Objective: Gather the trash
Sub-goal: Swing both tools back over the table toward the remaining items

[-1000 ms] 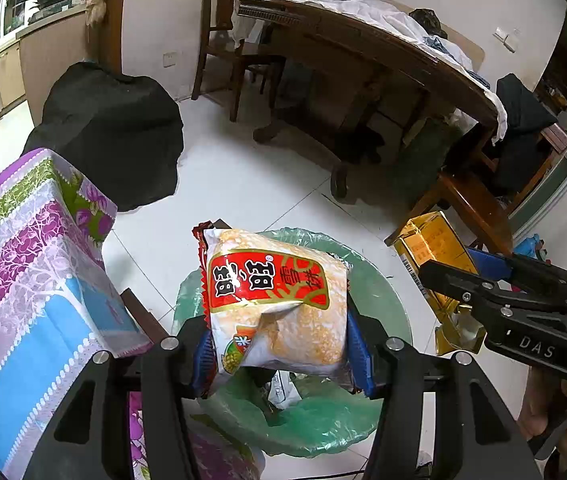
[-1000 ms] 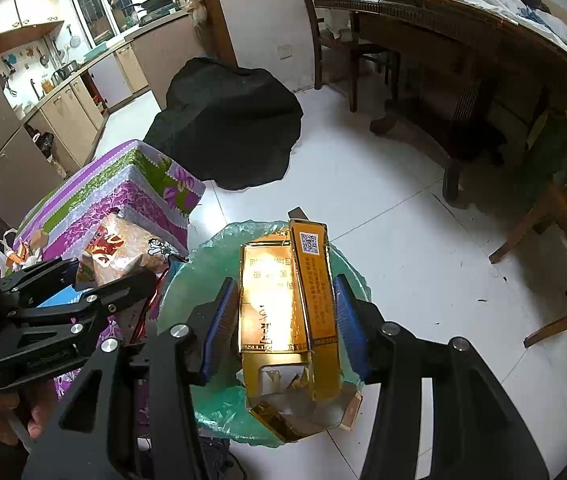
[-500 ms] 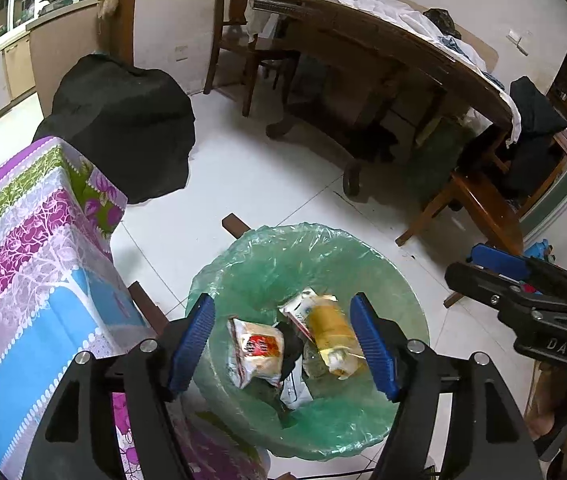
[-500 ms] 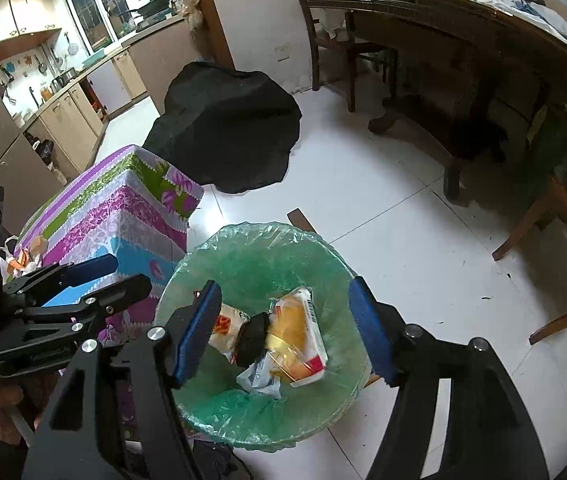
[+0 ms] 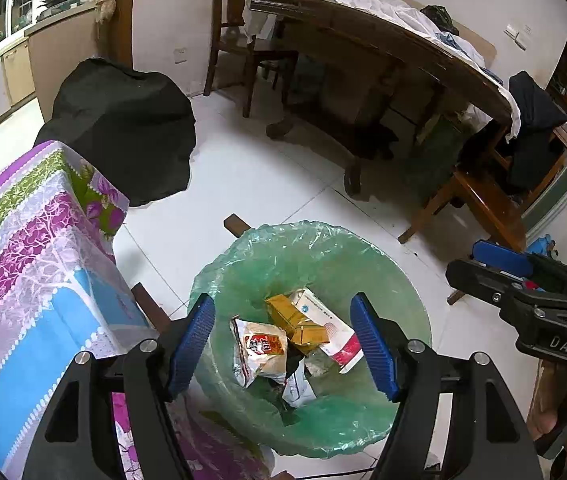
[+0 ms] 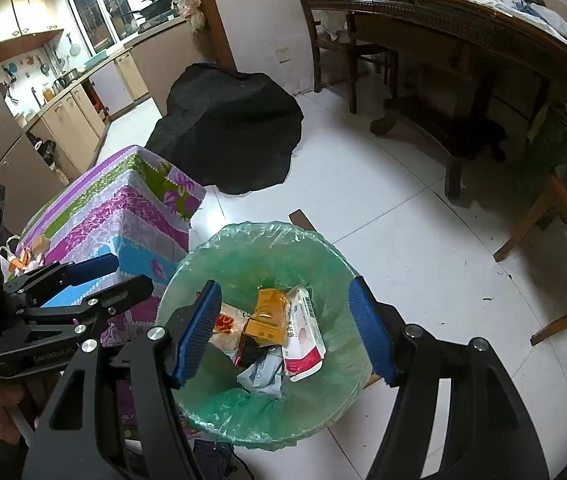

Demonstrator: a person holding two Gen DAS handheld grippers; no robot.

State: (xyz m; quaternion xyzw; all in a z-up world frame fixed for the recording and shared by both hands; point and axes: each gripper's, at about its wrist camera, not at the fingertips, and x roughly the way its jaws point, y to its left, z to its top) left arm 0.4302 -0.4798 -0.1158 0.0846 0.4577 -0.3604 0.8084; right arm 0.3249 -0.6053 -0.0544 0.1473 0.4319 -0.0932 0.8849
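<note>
A bin lined with a green bag stands on the floor below both grippers. Inside lie a snack packet with a red label, a gold box, a white and red pack and some white wrappers. My left gripper is open and empty above the bin. My right gripper is open and empty above the bin too. Each gripper also shows at the edge of the other's view.
A table with a striped floral cloth stands left of the bin. A black covered lump sits on the white tiled floor behind. A long wooden table and chairs stand at the right.
Both grippers opened. The snack packet dropped from the left one and the gold box from the right one into the bin, where they now lie.
</note>
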